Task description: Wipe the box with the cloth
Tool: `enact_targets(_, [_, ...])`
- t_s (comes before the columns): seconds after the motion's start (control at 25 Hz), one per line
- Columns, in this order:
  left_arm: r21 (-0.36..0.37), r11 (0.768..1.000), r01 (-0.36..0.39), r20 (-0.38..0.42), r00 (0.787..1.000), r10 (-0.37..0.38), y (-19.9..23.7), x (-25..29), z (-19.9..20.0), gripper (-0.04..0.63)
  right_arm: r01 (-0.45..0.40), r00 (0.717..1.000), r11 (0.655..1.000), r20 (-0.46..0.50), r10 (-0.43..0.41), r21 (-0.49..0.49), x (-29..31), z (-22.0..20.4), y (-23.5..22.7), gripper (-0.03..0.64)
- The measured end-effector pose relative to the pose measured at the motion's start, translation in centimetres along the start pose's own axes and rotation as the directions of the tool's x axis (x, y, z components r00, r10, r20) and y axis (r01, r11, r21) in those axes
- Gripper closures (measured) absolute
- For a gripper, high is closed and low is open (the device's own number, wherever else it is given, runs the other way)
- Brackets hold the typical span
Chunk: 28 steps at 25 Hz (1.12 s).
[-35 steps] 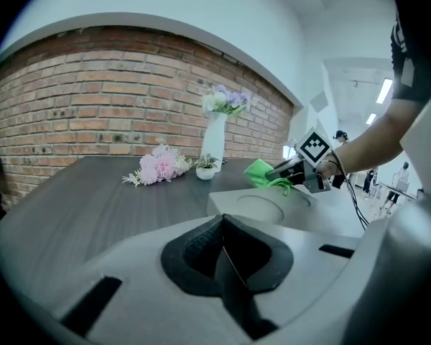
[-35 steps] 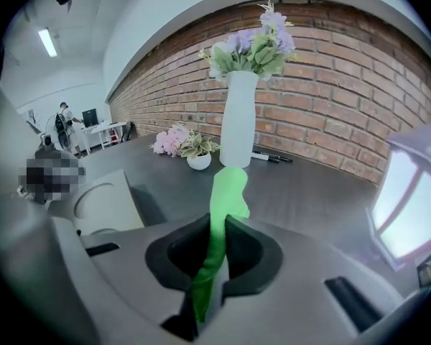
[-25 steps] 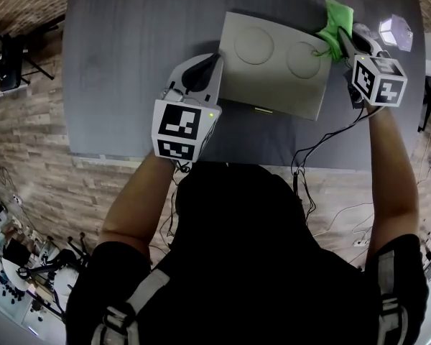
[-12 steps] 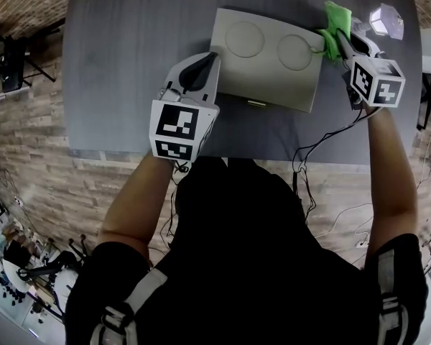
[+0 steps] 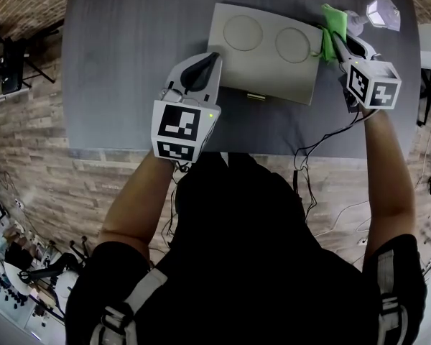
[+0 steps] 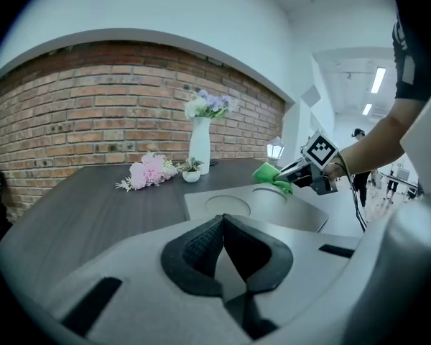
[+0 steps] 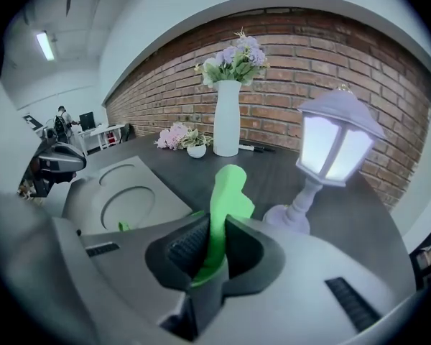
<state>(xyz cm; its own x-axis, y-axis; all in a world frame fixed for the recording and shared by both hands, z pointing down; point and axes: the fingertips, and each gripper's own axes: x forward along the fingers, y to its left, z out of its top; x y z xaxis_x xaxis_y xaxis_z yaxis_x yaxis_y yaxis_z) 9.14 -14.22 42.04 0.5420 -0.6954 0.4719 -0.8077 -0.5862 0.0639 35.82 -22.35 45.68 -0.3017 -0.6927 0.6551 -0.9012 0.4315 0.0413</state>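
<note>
The right tool [image 5: 335, 47] grips the green cloth [image 5: 335, 21] at the box [image 5: 266, 63]'s right edge. The left tool [image 5: 211, 60], jaws together and empty, seems to touch its left edge.

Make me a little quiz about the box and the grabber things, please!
1. How many round dents show on top of the box?
2. What is the right gripper shut on? A. the green cloth B. a pencil C. a spoon
3. True or false: the left gripper holds the lantern lamp.
Key: 1. two. 2. A. 3. false: its jaws are shut on nothing, and the lamp stands on the table near the right gripper.
</note>
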Motion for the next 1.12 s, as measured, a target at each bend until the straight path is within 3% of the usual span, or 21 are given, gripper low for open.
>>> enact_targets(1.12, [0.041,0.996,0.085,0.045,0.995,-0.087,-0.1,-4.5,-0.3,0.588,0.043,0.997,0.999,-0.069,-0.041,0.029,-6.5,-4.7,6.9,0.579])
